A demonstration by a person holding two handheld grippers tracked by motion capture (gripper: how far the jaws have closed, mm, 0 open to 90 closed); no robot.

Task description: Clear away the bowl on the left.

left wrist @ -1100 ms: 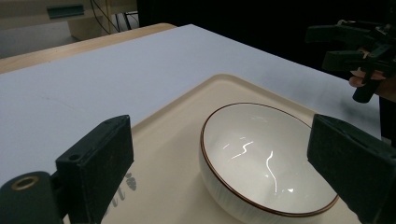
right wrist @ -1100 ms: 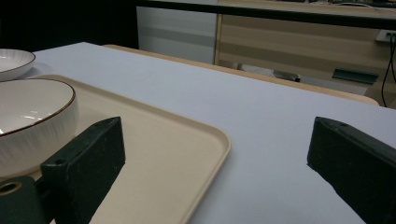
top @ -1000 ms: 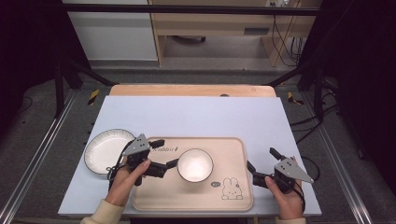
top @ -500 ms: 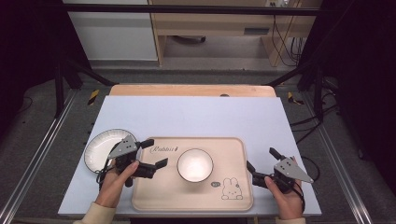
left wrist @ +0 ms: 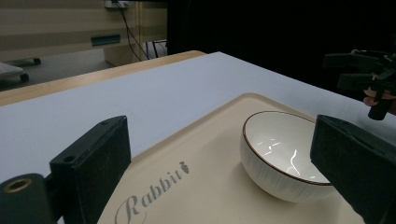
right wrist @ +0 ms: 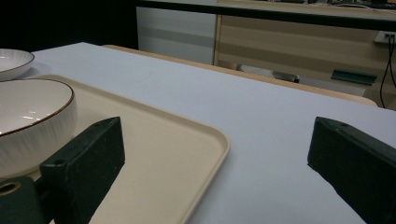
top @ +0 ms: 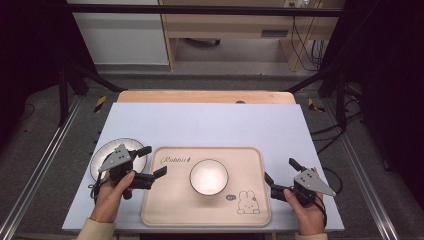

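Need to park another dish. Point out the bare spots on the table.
Free: the wide blue strip beyond the tray, and tray floor right of the bowl. Crowded: the left edge, where the plate and left gripper sit.

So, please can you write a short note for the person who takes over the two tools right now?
Left tool: open, holding nothing, at the left edge of the tray, beside the plate.
Right tool: open, holding nothing, just off the tray's right edge.
Bowl: upright in the middle of the tray, touched by neither tool.
Plate: on the table, left of the tray.
Done: the bowl is on the tray.
Left: probably the plate, which the left tool is nearest to, though I cannot be sure from this.
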